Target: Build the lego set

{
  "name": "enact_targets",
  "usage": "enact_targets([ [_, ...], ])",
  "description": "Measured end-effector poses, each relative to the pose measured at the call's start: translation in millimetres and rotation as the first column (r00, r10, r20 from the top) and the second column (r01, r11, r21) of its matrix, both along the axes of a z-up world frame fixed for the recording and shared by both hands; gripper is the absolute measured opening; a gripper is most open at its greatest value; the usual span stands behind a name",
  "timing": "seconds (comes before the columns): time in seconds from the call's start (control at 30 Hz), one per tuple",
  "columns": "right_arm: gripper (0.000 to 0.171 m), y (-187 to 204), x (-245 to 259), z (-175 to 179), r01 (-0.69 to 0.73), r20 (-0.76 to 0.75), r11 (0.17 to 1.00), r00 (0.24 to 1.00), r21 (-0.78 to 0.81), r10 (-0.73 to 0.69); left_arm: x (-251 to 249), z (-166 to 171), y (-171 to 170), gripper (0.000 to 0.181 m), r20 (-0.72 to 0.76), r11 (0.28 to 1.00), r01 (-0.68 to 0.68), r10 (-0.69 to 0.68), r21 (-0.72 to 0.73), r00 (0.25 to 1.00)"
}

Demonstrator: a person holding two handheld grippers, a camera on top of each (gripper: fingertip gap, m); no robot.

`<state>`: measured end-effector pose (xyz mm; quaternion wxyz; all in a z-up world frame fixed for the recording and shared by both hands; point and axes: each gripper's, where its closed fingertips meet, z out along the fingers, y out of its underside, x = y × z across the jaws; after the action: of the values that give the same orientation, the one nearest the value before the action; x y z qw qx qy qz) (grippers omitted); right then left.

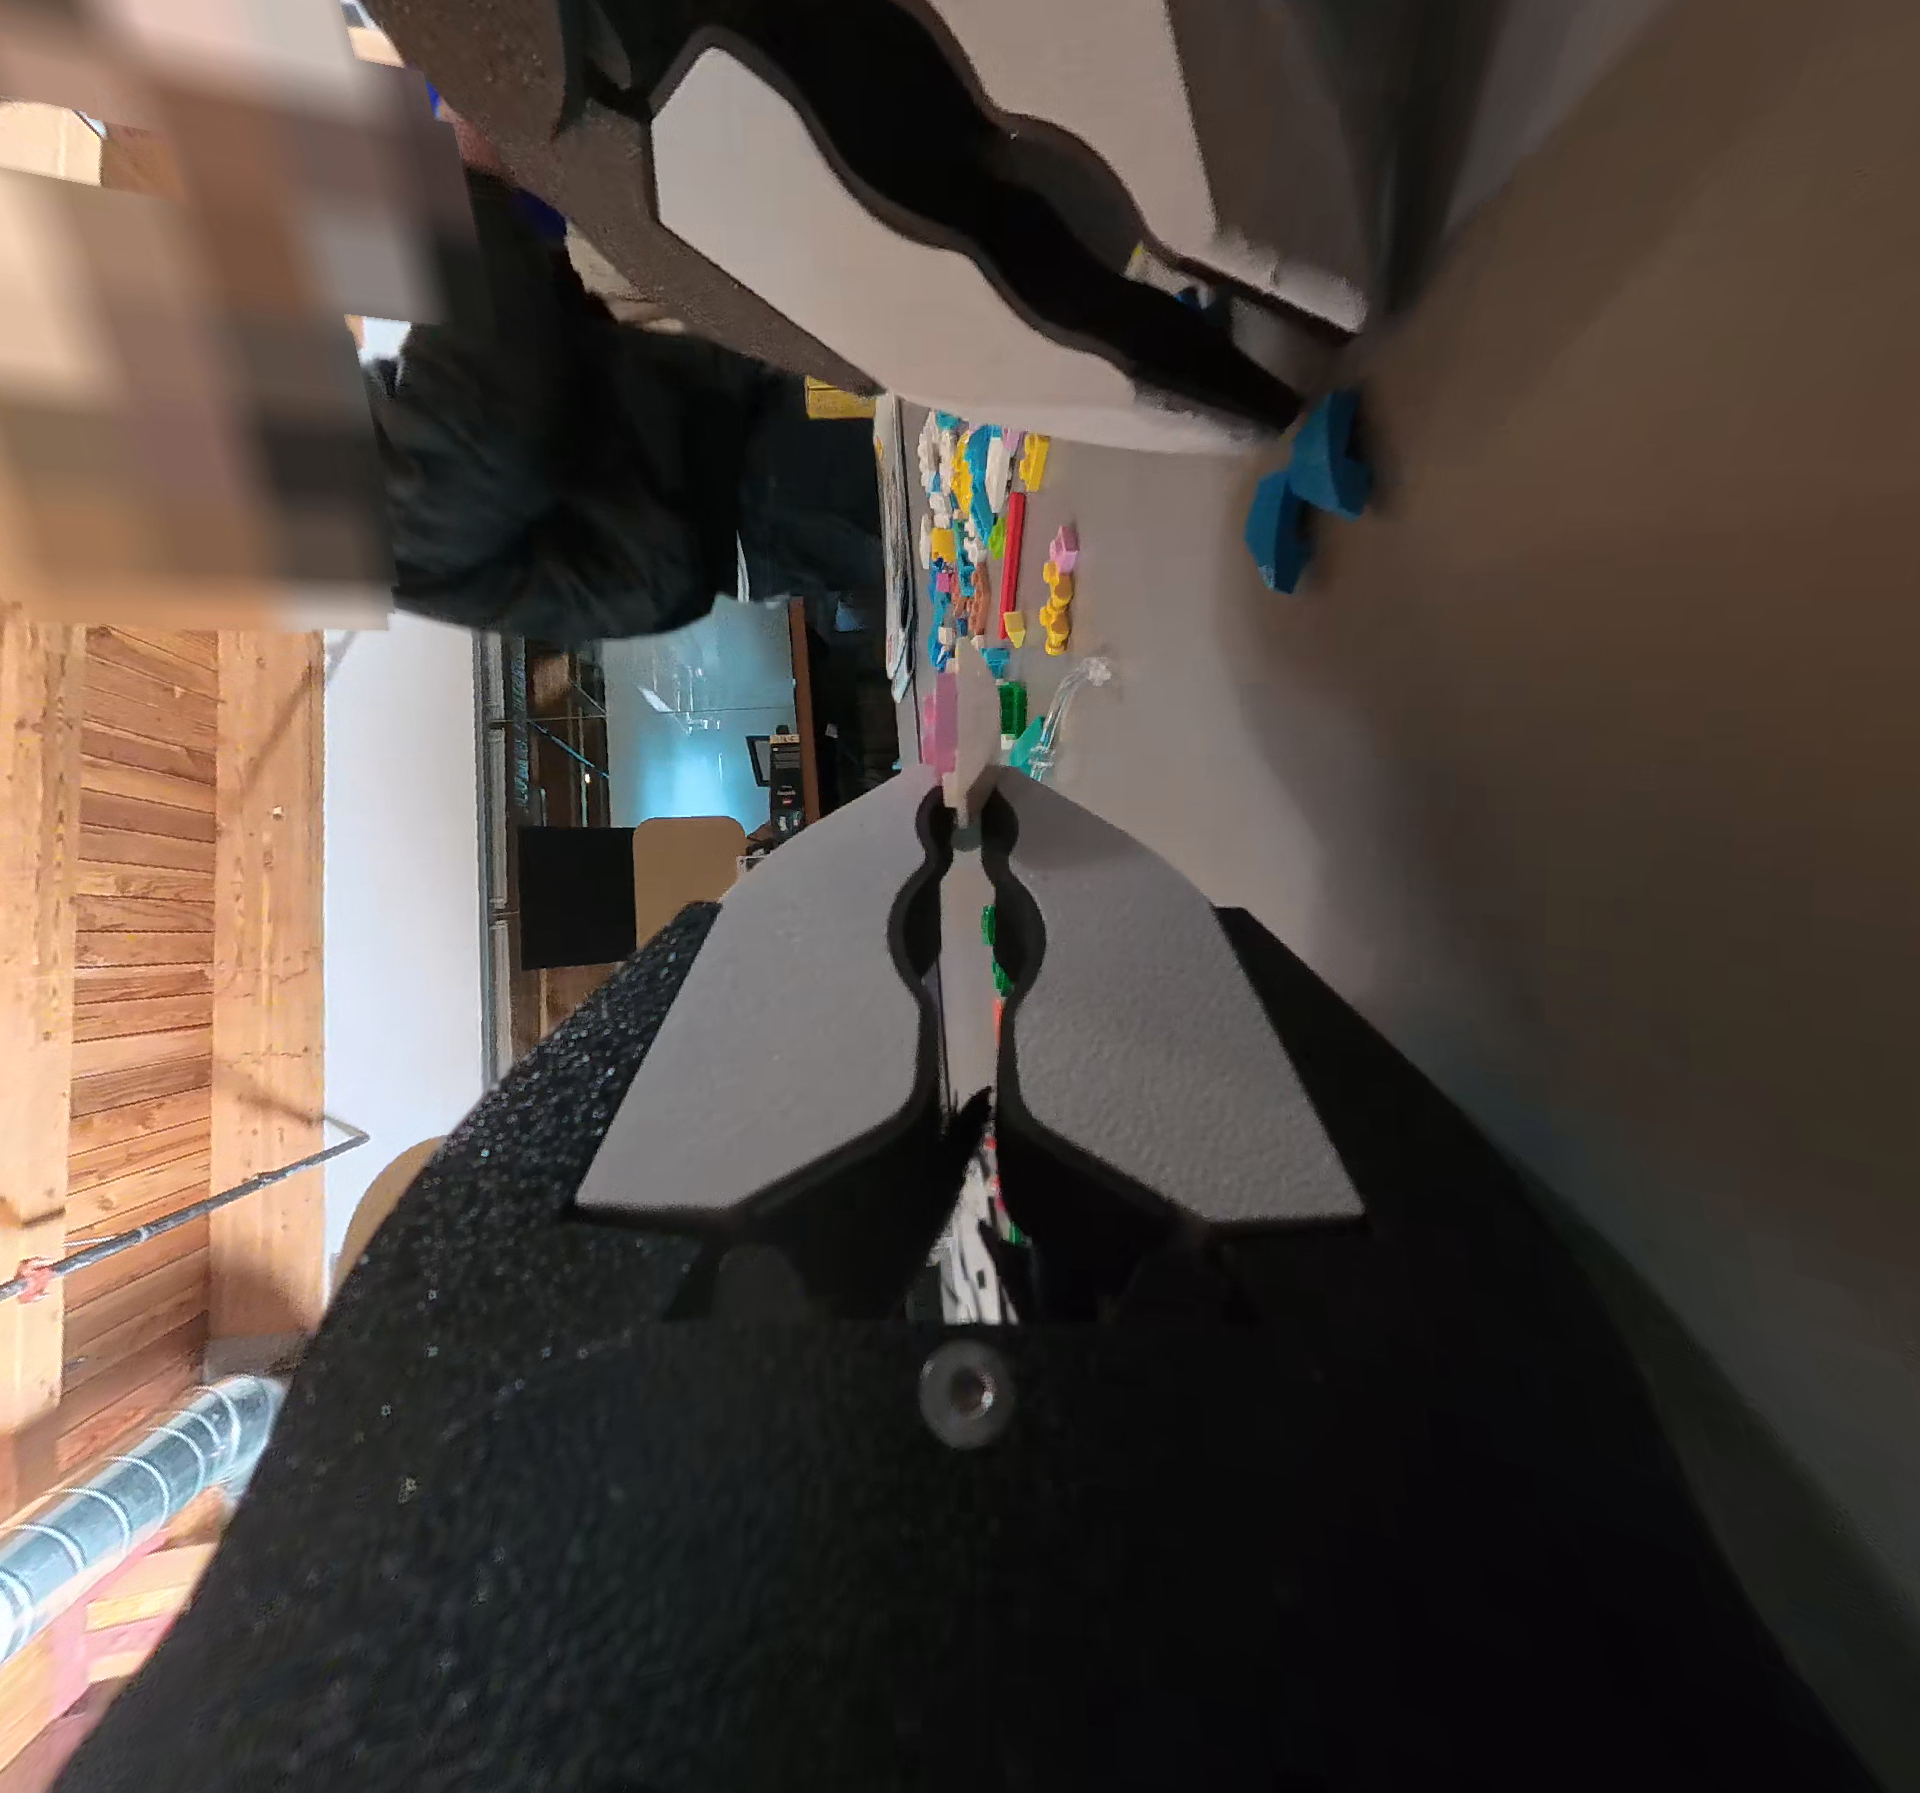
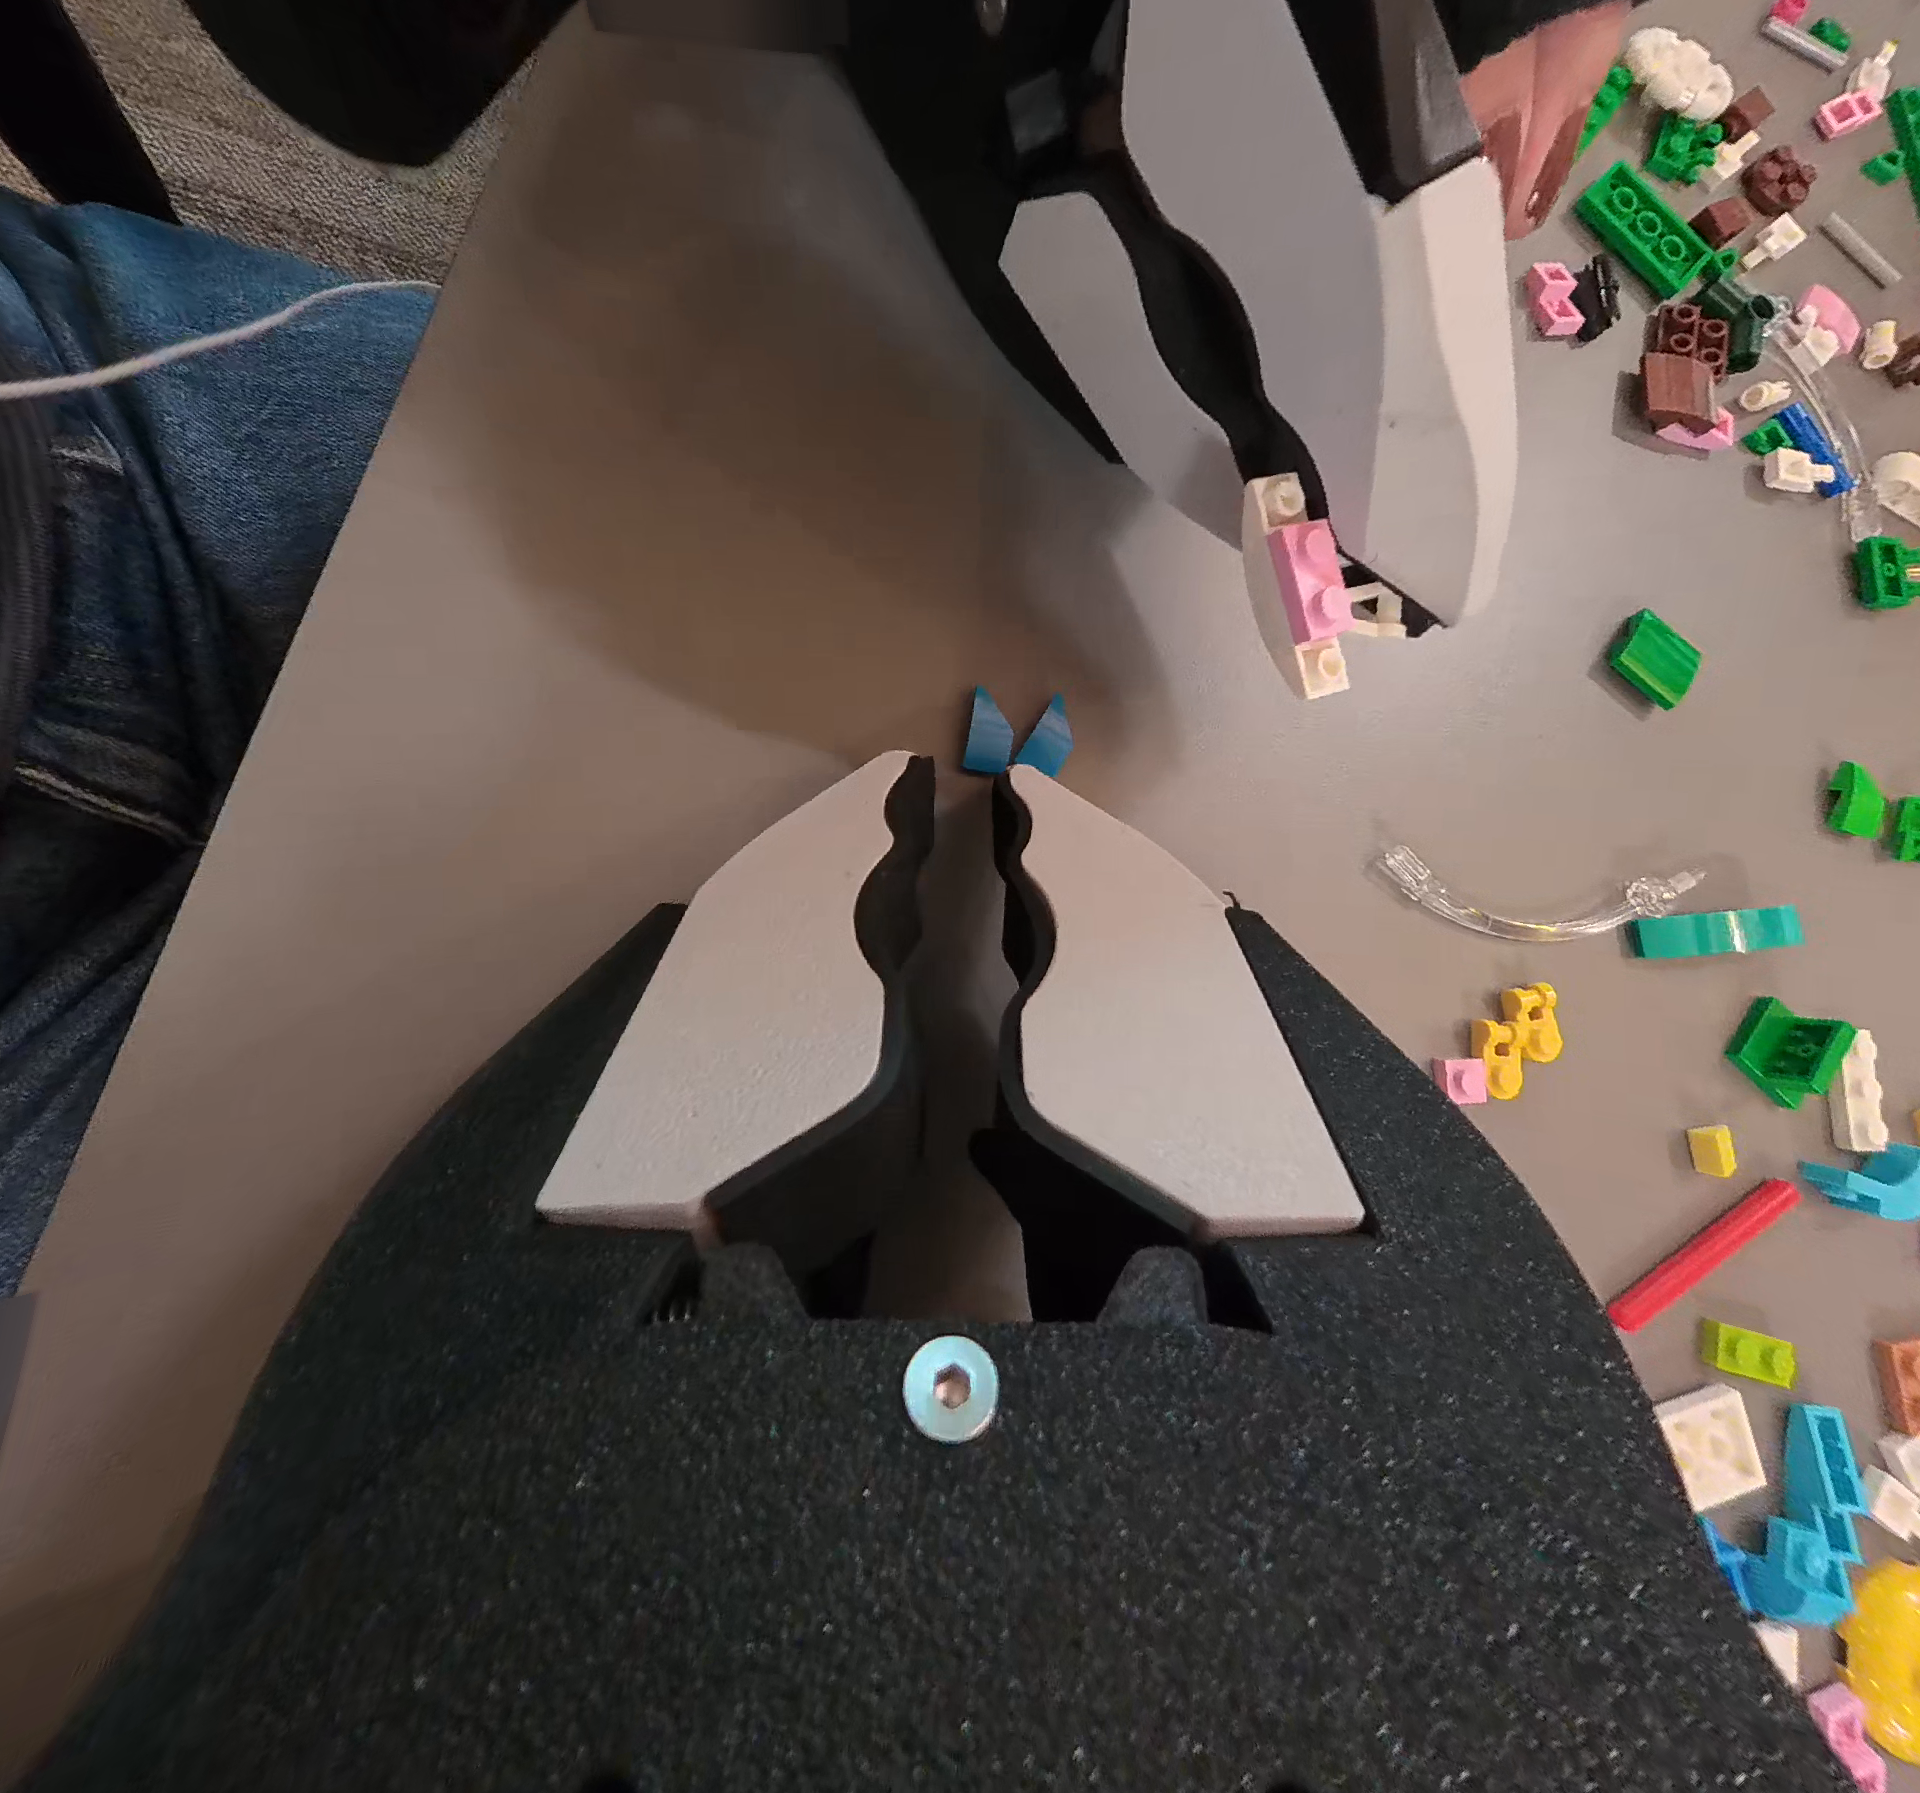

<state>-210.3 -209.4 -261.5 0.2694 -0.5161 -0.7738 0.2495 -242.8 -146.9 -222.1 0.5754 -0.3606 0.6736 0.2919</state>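
Observation:
My left gripper (image 1: 961,793) is shut on a small white and pink brick assembly (image 1: 966,735) and holds it above the grey table (image 1: 1558,808). In the right wrist view this gripper (image 2: 1361,590) is at the upper right, and the assembly (image 2: 1299,569) sticks out of its tips. My right gripper (image 2: 961,775) is low over the table with its jaws a narrow gap apart. A small blue piece (image 2: 1013,735) lies on the table just beyond its tips. In the left wrist view the right gripper (image 1: 1273,403) sits right at that blue piece (image 1: 1309,486).
Several loose bricks (image 2: 1766,289) are spread over the right side of the table, with a clear curved part (image 2: 1538,912), a teal piece (image 2: 1714,933) and a red rod (image 2: 1704,1265). The table edge and a person's jeans (image 2: 125,600) are at the left.

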Motion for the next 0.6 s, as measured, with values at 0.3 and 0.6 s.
enact_targets([
  [0.3,0.011,2.6,2.8,-1.0,0.016,0.011,1.000,1.000,-0.015,-0.016,-1.7,1.4,1.4,0.004,0.046,0.999,0.005,-0.003,-0.040,0.999],
  [0.6,0.011,1.6,1.9,-1.0,0.015,0.010,1.000,1.000,-0.021,-0.015,-2.3,1.1,1.3,0.004,0.055,0.999,0.007,-0.004,-0.051,0.998],
])
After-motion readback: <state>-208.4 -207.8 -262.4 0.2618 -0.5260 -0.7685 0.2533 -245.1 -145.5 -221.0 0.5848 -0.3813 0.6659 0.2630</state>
